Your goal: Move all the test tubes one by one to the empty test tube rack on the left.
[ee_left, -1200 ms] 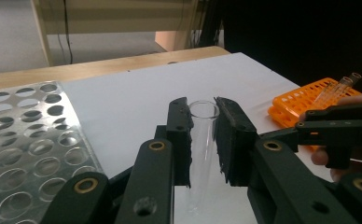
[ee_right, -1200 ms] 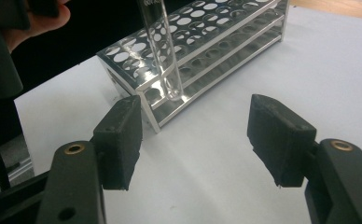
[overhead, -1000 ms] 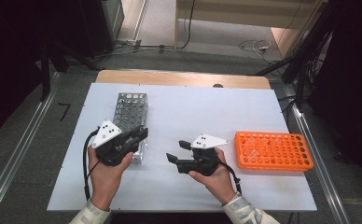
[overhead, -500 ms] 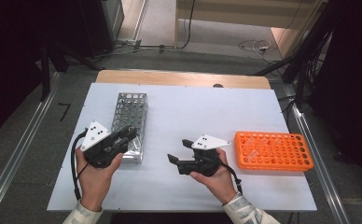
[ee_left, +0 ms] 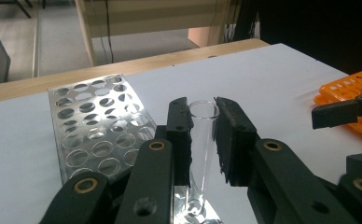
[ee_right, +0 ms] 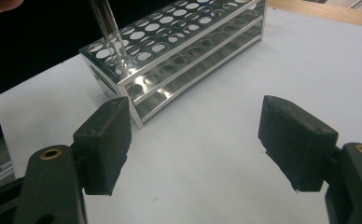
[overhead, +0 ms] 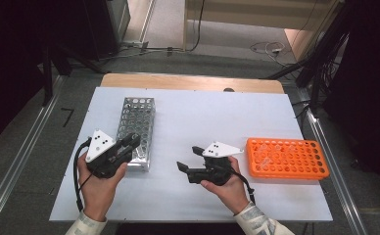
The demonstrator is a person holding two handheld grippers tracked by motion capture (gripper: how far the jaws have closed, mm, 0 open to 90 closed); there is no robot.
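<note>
My left gripper (overhead: pixel 133 141) is shut on a clear glass test tube (ee_left: pixel 202 135), held between the pads with its open mouth pointing away from the camera. In the right gripper view the tube (ee_right: pixel 107 23) is tilted, and its lower end touches the top plate of the metal rack (ee_right: pixel 184 37) at the near corner. The metal rack (overhead: pixel 136 122) lies left of centre on the white table (overhead: pixel 202 112). My right gripper (overhead: pixel 188 157) is open at the table's middle front. Its jaws have just been opening, with nothing between them (ee_right: pixel 195 144).
An orange tube rack (overhead: pixel 286 157) with several clear tubes in it lies at the right, just behind my right hand. In the left gripper view the right gripper (ee_left: pixel 344 140) is at the right edge, in front of the orange rack (ee_left: pixel 351 86). A wooden strip (overhead: pixel 193 82) borders the table's far edge.
My left hand has shifted a little to the left with the tube, the gripper still at the metal rack's near end. The right gripper's jaws stand slightly wider apart.
</note>
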